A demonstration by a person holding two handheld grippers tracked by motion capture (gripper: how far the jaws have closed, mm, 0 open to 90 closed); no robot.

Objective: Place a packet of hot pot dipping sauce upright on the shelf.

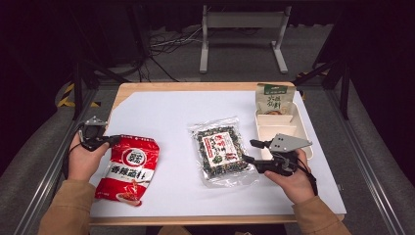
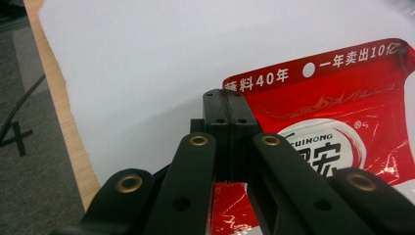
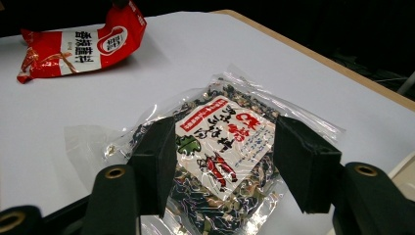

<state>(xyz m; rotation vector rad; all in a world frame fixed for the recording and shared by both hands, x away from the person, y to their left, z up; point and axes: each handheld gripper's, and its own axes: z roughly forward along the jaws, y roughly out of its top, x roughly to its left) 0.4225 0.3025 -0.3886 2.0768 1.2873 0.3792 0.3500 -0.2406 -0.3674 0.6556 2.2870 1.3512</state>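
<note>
Paper [image 1: 171,112], white and flat, is spread over most of the wooden table [image 1: 195,86], and three food packets and a tray are laid on it. At the near left a red packet [image 1: 128,168] with a white label is seen, its top edge raised off the sheet. The left gripper [image 1: 111,140] is held by the person's left hand [image 1: 84,157] at that raised edge; in the left gripper view its jaws are pressed together with no gap, and the packet's upper left corner [image 2: 235,85] is met right at their tips, though whether the film is actually pinched between them cannot be told.

Near the middle of the sheet a clear packet [image 1: 222,149] of dark dried contents with a white and red label is laid flat. The right gripper [image 1: 251,151] is held by the right hand [image 1: 288,181] just beside that packet's right edge, with its jaws spread wide and nothing between them. In the right gripper view the clear packet [image 3: 220,147] is framed by the two parted jaws, and the red packet [image 3: 83,44] is seen farther off on the paper.

Behind the right gripper a cream tray [image 1: 298,128] with divided compartments is placed at the right side of the sheet. A green and white pouch [image 1: 274,99] is propped against the tray's far end.
</note>
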